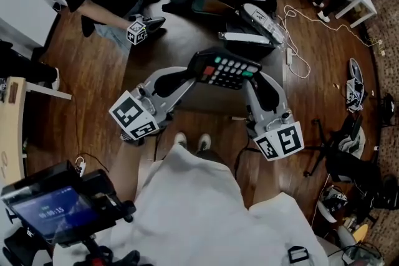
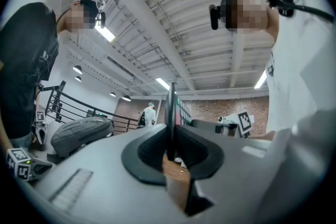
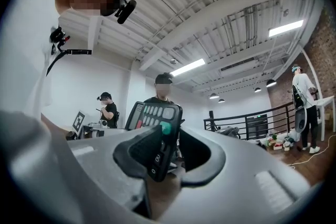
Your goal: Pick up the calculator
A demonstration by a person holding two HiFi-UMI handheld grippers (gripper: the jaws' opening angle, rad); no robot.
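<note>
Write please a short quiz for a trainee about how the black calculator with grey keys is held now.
1. True or false: the black plastic calculator with grey keys lies on the brown wooden floor.
2. What grips the calculator? A) the left gripper alone; B) the left gripper and the right gripper; C) neither.
3. Which colour has the key beside the right gripper's jaws?
Key: 1 false, it is held above the floor; 2 B; 3 green.

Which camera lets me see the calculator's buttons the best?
The head view: it looks down on the calculator, so most of the keypad faces it. The right gripper view catches the calculator at a slant, with some keys hidden. The left gripper view sees only the calculator's thin edge.
</note>
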